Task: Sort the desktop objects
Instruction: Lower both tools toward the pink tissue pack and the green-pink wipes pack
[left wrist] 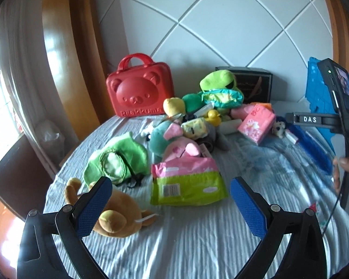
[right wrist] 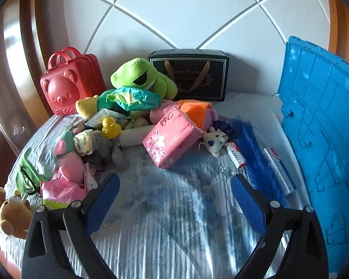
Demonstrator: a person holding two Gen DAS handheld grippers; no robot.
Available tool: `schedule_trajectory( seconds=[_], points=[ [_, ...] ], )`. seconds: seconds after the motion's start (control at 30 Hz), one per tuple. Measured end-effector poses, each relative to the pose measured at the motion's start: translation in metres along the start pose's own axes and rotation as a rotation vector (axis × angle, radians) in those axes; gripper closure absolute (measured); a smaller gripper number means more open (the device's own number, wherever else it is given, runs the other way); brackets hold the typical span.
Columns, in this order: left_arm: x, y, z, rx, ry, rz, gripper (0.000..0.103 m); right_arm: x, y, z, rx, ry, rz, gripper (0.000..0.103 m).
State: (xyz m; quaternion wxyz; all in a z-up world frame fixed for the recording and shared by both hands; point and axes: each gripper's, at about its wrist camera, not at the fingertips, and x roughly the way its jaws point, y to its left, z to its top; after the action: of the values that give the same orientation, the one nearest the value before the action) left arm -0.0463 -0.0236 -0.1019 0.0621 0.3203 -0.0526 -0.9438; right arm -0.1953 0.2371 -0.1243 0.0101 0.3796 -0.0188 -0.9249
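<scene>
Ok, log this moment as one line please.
phase: pre-grasp | left gripper: open, empty, above pink-green pack | right gripper: open, empty, over bare cloth | pile unsorted

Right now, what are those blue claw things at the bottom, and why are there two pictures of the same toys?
Those claws are grippers, like big tweezers a person holds, one in each hand. Each has a camera looking along its fingers, so you get two pictures. One is from the left gripper, the other from the right gripper. Both are open and hold nothing. On the cloth lies a pile: a frog, a duck, a pink tissue pack, a brown bear and a green pack. Behind stand a red case and a black box. A blue crate is on the right.
</scene>
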Motion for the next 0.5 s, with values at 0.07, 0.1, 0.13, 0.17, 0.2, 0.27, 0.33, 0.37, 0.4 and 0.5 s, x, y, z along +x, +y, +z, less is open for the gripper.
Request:
schedule_trajectory(
  seconds=[0.07,0.1,0.13,0.17,0.2,0.27,0.33,0.37,0.4,0.5],
  points=[
    [0.014,0.007,-0.006,0.004,0.029,0.002,0.000,0.022,0.002,0.004,0.016,0.022,0.002,0.005],
    [0.021,0.010,-0.007,0.011,0.039,-0.009,0.000,0.031,0.002,0.006,0.028,0.032,0.001,0.005],
    [0.029,0.013,-0.008,0.020,0.048,-0.020,0.000,0.039,0.001,0.007,0.043,0.042,0.004,0.005],
    [0.036,0.015,-0.007,0.032,0.056,-0.032,0.000,0.046,0.001,0.008,0.057,0.051,0.004,0.005],
    [0.044,0.015,-0.005,0.046,0.062,-0.045,0.000,0.052,0.001,0.008,0.070,0.059,0.001,0.005],
    [0.058,0.016,0.000,0.076,0.069,-0.075,0.000,0.066,0.002,0.008,0.090,0.076,-0.010,0.005],
    [0.075,0.017,0.005,0.101,0.078,-0.117,0.000,0.078,0.004,0.009,0.099,0.092,-0.022,0.005],
    [0.083,0.016,0.008,0.116,0.087,-0.140,0.000,0.084,0.005,0.009,0.103,0.100,-0.029,0.005],
    [0.093,0.016,0.011,0.134,0.099,-0.163,0.000,0.090,0.005,0.010,0.112,0.106,-0.036,0.005],
    [0.119,0.011,0.017,0.210,0.121,-0.204,0.000,0.108,0.003,0.013,0.152,0.119,-0.061,0.005]
  ],
)
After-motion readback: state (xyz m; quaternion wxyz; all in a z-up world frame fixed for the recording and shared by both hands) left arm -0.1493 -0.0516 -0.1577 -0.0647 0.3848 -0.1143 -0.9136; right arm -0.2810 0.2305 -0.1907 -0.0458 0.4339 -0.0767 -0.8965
